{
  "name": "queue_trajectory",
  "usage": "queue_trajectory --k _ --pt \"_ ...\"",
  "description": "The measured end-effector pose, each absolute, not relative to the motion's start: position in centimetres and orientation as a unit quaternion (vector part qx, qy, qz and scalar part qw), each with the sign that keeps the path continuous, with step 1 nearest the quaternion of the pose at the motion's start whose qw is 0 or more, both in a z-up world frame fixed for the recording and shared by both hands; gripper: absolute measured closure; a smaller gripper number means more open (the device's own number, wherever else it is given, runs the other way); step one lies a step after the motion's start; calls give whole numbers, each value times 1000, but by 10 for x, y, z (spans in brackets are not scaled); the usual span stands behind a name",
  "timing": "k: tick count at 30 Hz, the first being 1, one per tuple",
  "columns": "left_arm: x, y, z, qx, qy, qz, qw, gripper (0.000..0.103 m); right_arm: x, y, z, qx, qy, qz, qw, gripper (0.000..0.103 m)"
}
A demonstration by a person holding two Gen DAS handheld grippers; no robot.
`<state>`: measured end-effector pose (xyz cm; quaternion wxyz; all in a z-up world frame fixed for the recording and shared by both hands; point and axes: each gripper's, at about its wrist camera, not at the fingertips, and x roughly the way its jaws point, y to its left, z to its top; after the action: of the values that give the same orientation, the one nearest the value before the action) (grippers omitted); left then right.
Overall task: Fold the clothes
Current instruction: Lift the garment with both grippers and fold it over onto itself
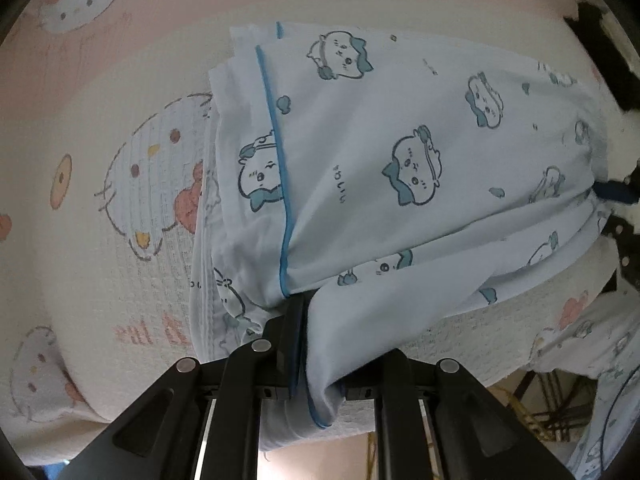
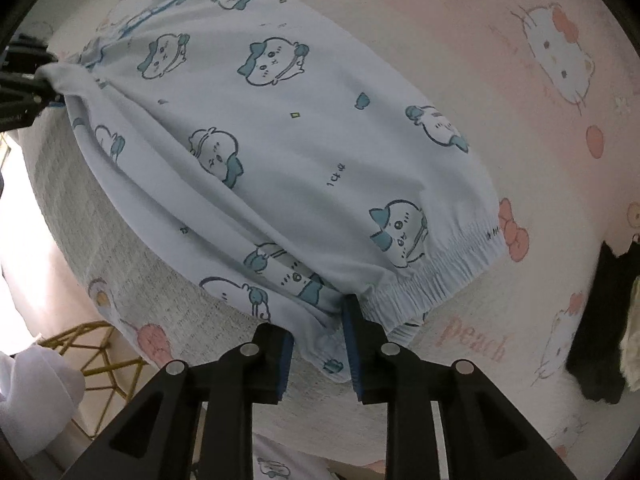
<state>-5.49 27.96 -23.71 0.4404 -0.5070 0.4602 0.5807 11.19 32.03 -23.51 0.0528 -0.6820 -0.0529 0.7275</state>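
Note:
Light blue pyjama shorts (image 1: 400, 128) printed with cartoon animals lie stretched over a pink cartoon-cat bedsheet (image 1: 120, 80). My left gripper (image 1: 310, 340) is shut on the end with dark blue piping, and cloth drapes over its right finger. In the right wrist view the same shorts (image 2: 280, 140) run from their gathered elastic waistband (image 2: 440, 276) up to the left gripper (image 2: 28, 88) at the far left. My right gripper (image 2: 318, 344) stands over the waistband corner with its jaws apart; loose cloth lies between the blue pads without being pinched.
A black garment (image 2: 596, 328) lies at the sheet's right edge. A gold wire frame (image 2: 96, 352) and a white cloth (image 2: 36, 392) sit past the bed's edge, lower left. Another printed piece (image 1: 600, 344) lies by the near edge.

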Motion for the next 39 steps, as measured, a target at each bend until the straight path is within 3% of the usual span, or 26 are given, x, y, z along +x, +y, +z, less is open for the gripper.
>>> queue_trajectory --k 10,25,34,39 --pt "-52 288 -215 -513 481 558 440 91 113 368 -216 -670 72 737 49 87" --pt "-65 338 -193 -475 487 582 446 91 88 418 -183 -641 87 760 64 87" --pt "-62 363 -217 -419 513 601 449 88 71 426 -204 -640 89 756 103 87" --pt "-77 381 -240 -468 469 589 463 89 55 415 -223 -651 107 743 114 87"
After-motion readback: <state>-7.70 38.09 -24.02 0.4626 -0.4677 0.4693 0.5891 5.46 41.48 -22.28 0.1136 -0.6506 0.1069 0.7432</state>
